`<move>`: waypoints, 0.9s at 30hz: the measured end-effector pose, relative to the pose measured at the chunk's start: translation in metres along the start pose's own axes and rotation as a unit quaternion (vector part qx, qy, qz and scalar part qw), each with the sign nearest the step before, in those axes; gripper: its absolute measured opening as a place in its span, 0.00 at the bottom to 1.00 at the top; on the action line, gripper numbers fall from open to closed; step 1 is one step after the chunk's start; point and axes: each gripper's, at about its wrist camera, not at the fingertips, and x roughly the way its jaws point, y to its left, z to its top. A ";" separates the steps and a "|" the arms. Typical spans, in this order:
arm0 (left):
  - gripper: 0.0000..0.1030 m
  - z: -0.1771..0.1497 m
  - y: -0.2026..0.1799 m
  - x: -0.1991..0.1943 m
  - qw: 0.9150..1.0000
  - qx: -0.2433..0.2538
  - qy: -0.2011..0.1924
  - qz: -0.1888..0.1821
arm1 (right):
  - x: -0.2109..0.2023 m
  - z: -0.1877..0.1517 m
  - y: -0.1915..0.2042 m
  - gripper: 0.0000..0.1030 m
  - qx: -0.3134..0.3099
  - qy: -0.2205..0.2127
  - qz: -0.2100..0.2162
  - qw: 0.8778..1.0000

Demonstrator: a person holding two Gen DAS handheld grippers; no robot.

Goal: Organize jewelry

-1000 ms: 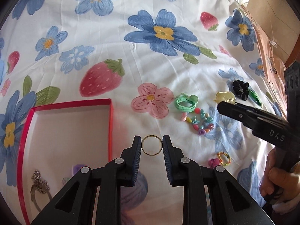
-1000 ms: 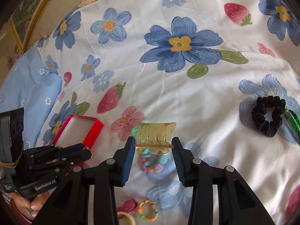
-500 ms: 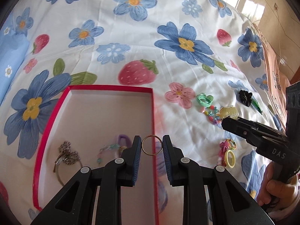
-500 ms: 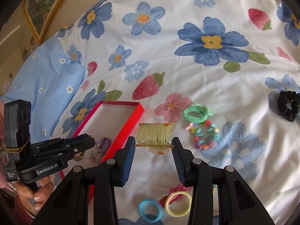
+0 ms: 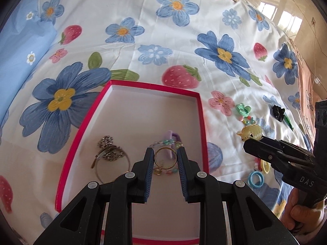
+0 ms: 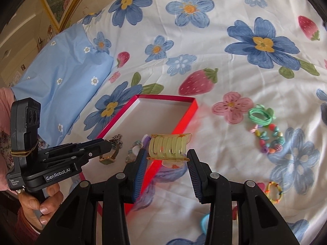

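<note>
My left gripper (image 5: 165, 156) is shut on a thin gold ring (image 5: 165, 157) and holds it above the red-rimmed white box (image 5: 201, 126). In the box lie a silver ornate bangle (image 5: 108, 150), a beaded bracelet (image 5: 166, 143) and a purple piece (image 5: 172, 134). My right gripper (image 6: 166, 158) is shut on a yellow translucent hair claw (image 6: 168, 148), just over the box's right rim (image 6: 184, 120). The left gripper (image 6: 102, 145) also shows in the right wrist view, and the right gripper's fingers (image 5: 261, 145) in the left wrist view.
On the floral bedsheet right of the box lie a green hair tie (image 6: 260, 115), a colourful bead bracelet (image 6: 269, 140), a rainbow ring (image 6: 273, 192), a blue ring (image 5: 255, 179), a yellow ring (image 5: 265, 166) and a black scrunchie (image 5: 278, 112). A blue pillow (image 6: 61, 81) lies left.
Both grippers have moved left with their items. The gold ring now hangs over the box's inside, and the hair claw has come over the box's right rim.
</note>
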 end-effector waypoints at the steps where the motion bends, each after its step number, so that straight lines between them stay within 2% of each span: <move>1: 0.22 -0.001 0.003 -0.002 1.000 -0.003 -0.001 0.003 | 0.001 0.000 0.003 0.39 -0.002 0.001 0.001 1.000; 15: 0.22 -0.010 0.046 -0.011 0.999 -0.035 -0.003 0.028 | 0.028 0.000 0.045 0.39 -0.035 0.023 0.030 0.999; 22: 0.22 -0.023 0.068 -0.004 0.998 -0.052 0.013 0.045 | 0.056 -0.015 0.072 0.39 -0.060 0.059 0.043 0.996; 27: 0.22 -0.028 0.073 0.014 0.997 -0.045 0.030 0.064 | 0.073 -0.025 0.080 0.39 -0.072 0.084 0.039 0.993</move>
